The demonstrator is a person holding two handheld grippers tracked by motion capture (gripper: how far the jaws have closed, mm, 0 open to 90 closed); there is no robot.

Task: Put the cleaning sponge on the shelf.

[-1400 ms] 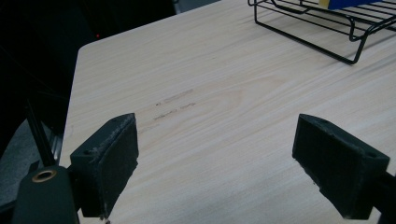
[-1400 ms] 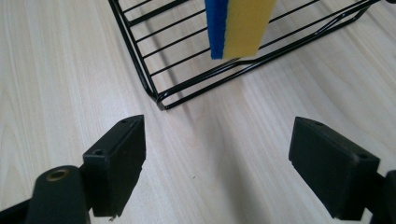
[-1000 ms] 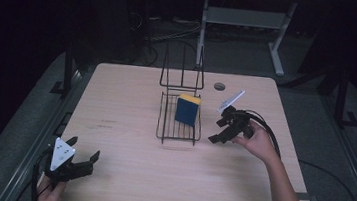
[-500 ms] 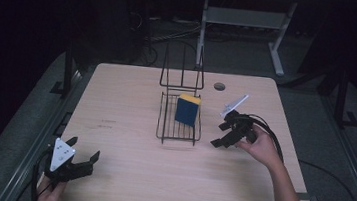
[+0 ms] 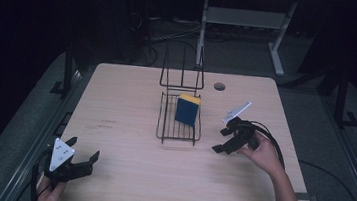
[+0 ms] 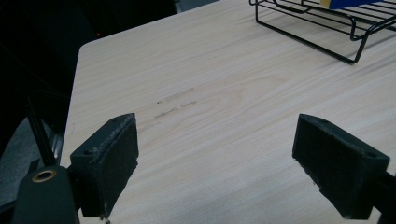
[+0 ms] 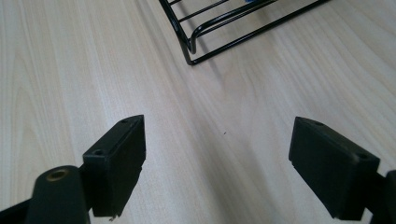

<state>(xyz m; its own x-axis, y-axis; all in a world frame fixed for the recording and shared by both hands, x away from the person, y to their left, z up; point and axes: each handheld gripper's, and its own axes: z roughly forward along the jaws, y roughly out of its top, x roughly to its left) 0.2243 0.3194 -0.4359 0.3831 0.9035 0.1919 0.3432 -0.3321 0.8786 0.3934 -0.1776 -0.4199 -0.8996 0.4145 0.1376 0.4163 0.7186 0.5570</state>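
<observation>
Right gripper (image 5: pixel 223 140): fingers (image 7: pixel 119 158) spread wide, released, nothing between them; bare wood beneath. It hovers just right of the near right corner of the black wire rack (image 5: pixel 179 120), apart from it; that corner wire (image 7: pixel 194 44) lies ahead of the fingers in the right gripper view.

Left gripper (image 5: pixel 79 163): fingers (image 6: pixel 109 156) likewise wide apart and empty, low at the near left of the light wooden worktop (image 5: pixel 125 105), well apart from the rack.

The blue rectangular sponge with a yellow top face (image 5: pixel 187 110) stands on edge inside the rack, leaning at its far right side.

Judgement: placing looks done, since the sponge sits in the rack and neither gripper touches it. What is left, if anything, seems only parking the right gripper.
</observation>
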